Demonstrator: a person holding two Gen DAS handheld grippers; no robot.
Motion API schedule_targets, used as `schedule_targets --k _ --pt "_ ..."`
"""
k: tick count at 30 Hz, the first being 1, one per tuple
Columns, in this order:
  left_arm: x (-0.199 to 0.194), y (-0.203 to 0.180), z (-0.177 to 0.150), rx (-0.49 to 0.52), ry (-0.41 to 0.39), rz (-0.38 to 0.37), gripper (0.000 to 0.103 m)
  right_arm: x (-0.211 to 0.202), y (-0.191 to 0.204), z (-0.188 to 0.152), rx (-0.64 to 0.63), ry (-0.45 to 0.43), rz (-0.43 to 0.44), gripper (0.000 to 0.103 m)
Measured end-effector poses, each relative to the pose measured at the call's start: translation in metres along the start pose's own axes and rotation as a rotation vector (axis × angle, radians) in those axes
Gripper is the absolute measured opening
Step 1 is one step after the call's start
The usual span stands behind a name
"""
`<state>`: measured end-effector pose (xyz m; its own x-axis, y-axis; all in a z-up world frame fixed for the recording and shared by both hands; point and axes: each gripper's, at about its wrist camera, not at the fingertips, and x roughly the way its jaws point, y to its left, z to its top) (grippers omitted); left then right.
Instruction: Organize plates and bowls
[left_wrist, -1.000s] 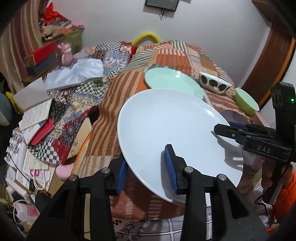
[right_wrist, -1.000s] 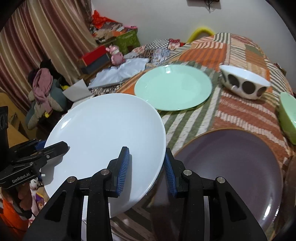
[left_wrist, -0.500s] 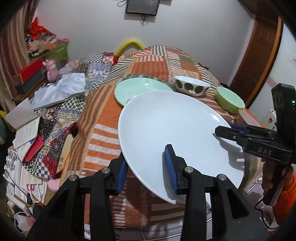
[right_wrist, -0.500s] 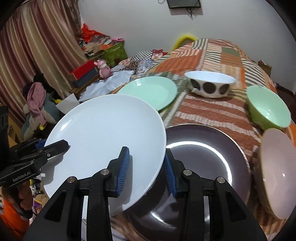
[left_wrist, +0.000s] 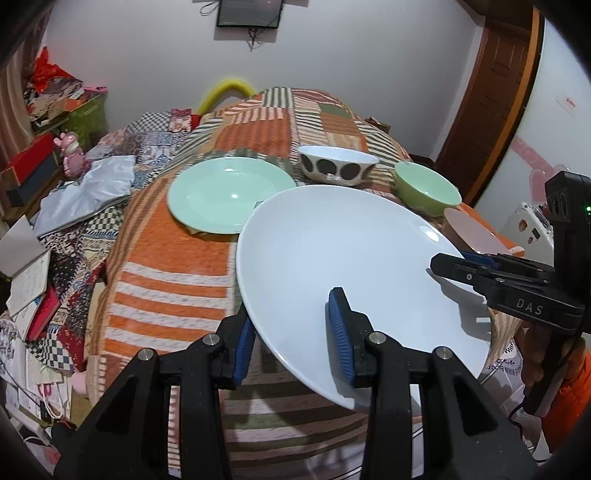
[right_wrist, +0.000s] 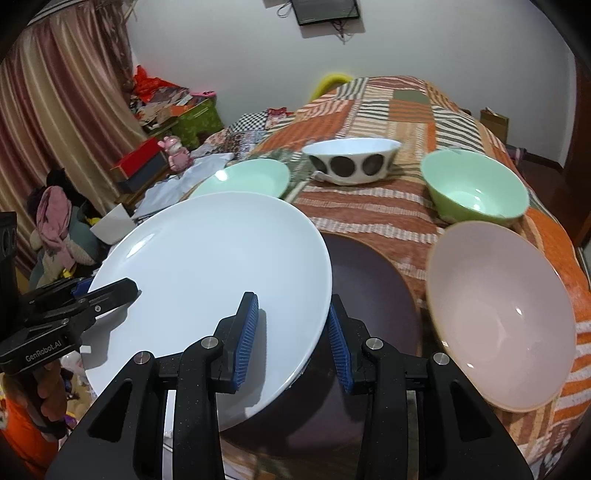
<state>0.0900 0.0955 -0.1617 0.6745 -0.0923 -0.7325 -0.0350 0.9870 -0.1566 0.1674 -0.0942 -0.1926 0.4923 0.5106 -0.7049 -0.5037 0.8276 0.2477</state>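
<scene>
the left claw (left_wrist: 291, 338) is clamped on the near left rim of a big white plate (left_wrist: 343, 266), one blue pad under the rim and one on top. the right claw (right_wrist: 291, 332) pinches the opposite rim of the same plate in the same way. between them the plate hangs in the air, not resting on anything, above the near edge of a bed covered with a striped orange patchwork blanket (left_wrist: 173, 266).

under the plate's right side a dark plate (right_wrist: 369, 280) lies on the blanket near the bed's near edge. just to its right is a pale pink bowl (right_wrist: 502, 317), with a green bowl (right_wrist: 476, 188) behind it. toward the middle of the bed stand a white bowl with dark spots (right_wrist: 351, 160) and a mint green plate (left_wrist: 229, 194).

the white plate is round, so it has no long axis; its face points up and it is tilted, its left rim lower in the right claw's view.

the main risk, as i judge it, is the smooth rim slipping from the narrow pads, since each claw bites only a thin edge. if the two hands drift apart or twist unevenly, one grip could let go and the plate could drop onto the dark plate or swing into the pink bowl and chip. lowering it off-centre on the soft, uneven blanket could also leave the stack rocking.
</scene>
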Motion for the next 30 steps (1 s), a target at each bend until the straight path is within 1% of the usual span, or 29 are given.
schedule_targets --k 5,9,17,23,27,30 --pt "0.015 -0.007 0.000 0.002 0.028 -0.031 0.038 -0.002 -0.014 -0.006 0.030 0.004 -0.016 0.034" --pt "0.023 -0.013 0.000 0.011 0.040 -0.041 0.038 -0.003 -0.024 -0.011 0.054 0.009 -0.025 0.034" --pt "0.036 -0.015 0.001 0.006 0.055 -0.056 0.039 -0.004 -0.024 -0.017 0.037 0.014 -0.067 0.034" --pt "0.046 -0.016 -0.002 0.003 0.078 -0.072 0.039 -0.003 -0.028 -0.024 0.068 0.021 -0.088 0.034" --pt "0.055 -0.022 -0.003 0.020 0.090 -0.069 0.039 0.000 -0.034 -0.027 0.102 0.036 -0.096 0.034" --pt "0.060 -0.021 -0.003 0.003 0.099 -0.081 0.039 -0.002 -0.036 -0.028 0.112 0.028 -0.095 0.034"
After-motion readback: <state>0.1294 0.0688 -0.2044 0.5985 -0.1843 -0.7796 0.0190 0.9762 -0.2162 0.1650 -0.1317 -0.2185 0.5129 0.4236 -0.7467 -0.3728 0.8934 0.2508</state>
